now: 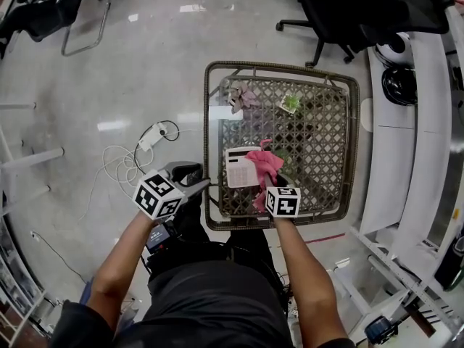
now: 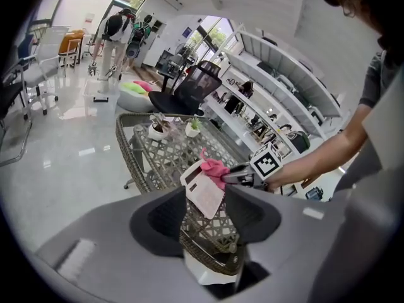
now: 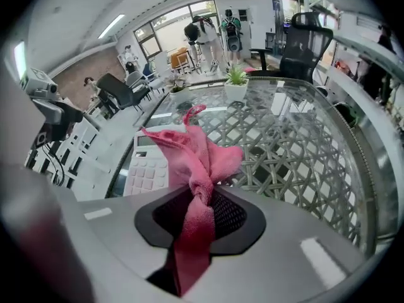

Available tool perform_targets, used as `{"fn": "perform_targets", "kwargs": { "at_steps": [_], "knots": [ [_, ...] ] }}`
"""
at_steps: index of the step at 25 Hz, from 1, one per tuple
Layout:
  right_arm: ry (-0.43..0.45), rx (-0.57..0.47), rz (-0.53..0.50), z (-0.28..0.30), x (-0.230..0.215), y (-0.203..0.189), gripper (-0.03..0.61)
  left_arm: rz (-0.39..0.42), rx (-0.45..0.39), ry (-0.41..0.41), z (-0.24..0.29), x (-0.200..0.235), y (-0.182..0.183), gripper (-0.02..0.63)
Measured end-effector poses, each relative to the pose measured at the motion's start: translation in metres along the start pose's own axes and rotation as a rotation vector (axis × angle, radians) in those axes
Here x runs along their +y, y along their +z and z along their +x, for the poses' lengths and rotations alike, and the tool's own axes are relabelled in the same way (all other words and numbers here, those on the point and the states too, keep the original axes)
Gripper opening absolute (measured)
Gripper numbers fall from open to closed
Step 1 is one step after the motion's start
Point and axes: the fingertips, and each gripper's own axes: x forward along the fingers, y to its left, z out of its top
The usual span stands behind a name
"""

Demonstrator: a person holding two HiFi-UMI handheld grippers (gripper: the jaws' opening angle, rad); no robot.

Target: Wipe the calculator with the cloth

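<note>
A white calculator [image 1: 239, 168] lies on the near left part of the wicker table [image 1: 326, 194]. A pink cloth [image 1: 265, 167] drapes over the calculator's right edge. My right gripper [image 1: 268, 185] is shut on the bunched cloth [image 3: 197, 160], with the loose end hanging down between the jaws; the calculator [image 3: 148, 168] lies just left of the cloth. My left gripper [image 1: 204, 186] hovers off the table's near left corner. In the left gripper view its jaws stand apart with nothing between them [image 2: 205, 218], and the calculator [image 2: 203, 193] lies beyond.
Two small potted plants [image 1: 239, 95] [image 1: 291, 103] and a white card [image 1: 221, 112] stand at the table's far side. A black office chair [image 1: 341, 9] is behind it. White shelving [image 1: 413, 143] runs along the right. A power strip with cables [image 1: 148, 140] lies on the floor at left.
</note>
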Motion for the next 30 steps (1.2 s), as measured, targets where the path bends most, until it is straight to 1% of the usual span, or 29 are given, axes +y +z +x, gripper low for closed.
{"fn": "perform_targets", "kwargs": {
  "at_steps": [4,8,11,13,15,17,20,24,26,30],
  "knots": [
    [-0.028,-0.002,0.008,0.003,-0.023,0.014,0.074,0.002,0.013,0.0,0.004,0.005,0.007,0.236],
    [-0.055,0.014,0.013,0.008,-0.039,0.017,0.075,0.012,0.008,0.004,0.004,0.007,0.017,0.236],
    [-0.049,0.0,-0.003,0.008,-0.032,0.023,0.075,0.015,0.002,0.006,0.002,0.008,0.021,0.236],
    [-0.018,-0.008,-0.038,0.01,-0.015,0.023,0.074,0.015,0.005,0.005,0.002,0.009,0.02,0.236],
    [0.024,0.003,-0.088,0.013,0.007,0.016,0.075,0.017,0.013,0.003,0.003,0.009,0.019,0.236],
    [0.036,0.012,-0.108,0.014,0.019,0.01,0.074,0.022,0.015,0.001,0.002,0.007,0.021,0.236],
    [0.02,0.035,-0.094,0.014,0.013,0.001,0.074,0.027,0.004,0.0,-0.001,0.003,0.027,0.236],
    [0.008,0.124,-0.18,0.016,-0.001,-0.022,0.074,0.04,0.003,0.009,-0.007,0.005,0.032,0.236],
    [-0.006,0.131,-0.167,0.012,-0.011,-0.025,0.074,0.048,-0.002,0.013,-0.011,0.005,0.037,0.236],
    [-0.027,0.112,-0.1,0.002,-0.022,-0.023,0.075,0.054,-0.004,0.021,-0.021,0.005,0.04,0.236]
  ]
}}
